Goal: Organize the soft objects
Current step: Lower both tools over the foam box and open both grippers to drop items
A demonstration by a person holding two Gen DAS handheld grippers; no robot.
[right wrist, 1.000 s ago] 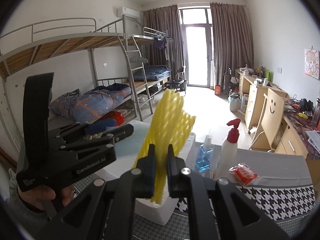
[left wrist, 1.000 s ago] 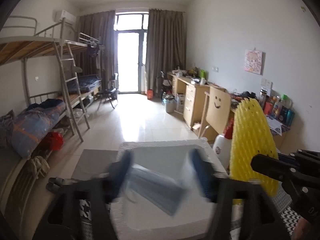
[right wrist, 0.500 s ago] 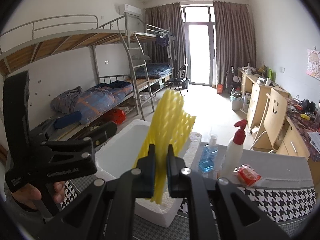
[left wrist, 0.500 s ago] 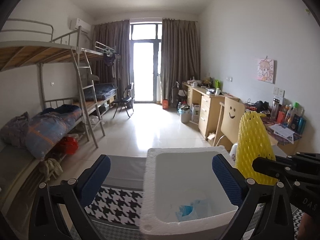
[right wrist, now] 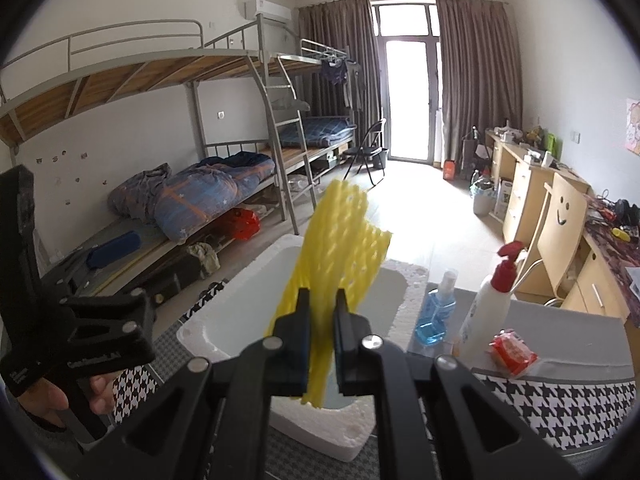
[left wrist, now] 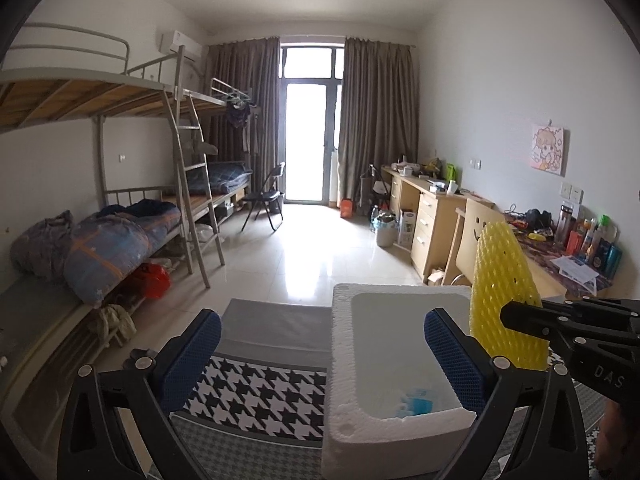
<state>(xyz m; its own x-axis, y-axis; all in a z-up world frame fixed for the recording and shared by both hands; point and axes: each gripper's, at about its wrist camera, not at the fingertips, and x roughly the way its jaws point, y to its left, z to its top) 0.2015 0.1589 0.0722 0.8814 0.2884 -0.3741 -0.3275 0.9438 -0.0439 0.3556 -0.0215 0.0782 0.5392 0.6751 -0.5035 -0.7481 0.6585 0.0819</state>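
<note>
The yellow foam net sleeve [right wrist: 340, 248] stands upright, pinched at its lower end between the pads of the right gripper [right wrist: 322, 344], whose jaws are clamped tight on it. Just beyond and below those jaws sits the white foam box [left wrist: 340, 360], open-topped, with a blue face mask [left wrist: 416, 402] lying on its floor. The left gripper [left wrist: 322, 344] hangs to the left of the sleeve, jaws spread fully apart with nothing between them, its right finger over the box. Right of the right gripper stand a blue spray bottle [right wrist: 436, 312], a white pump bottle [right wrist: 486, 304] and a red packet [right wrist: 512, 352] on the houndstooth tablecloth [right wrist: 560, 404].
</note>
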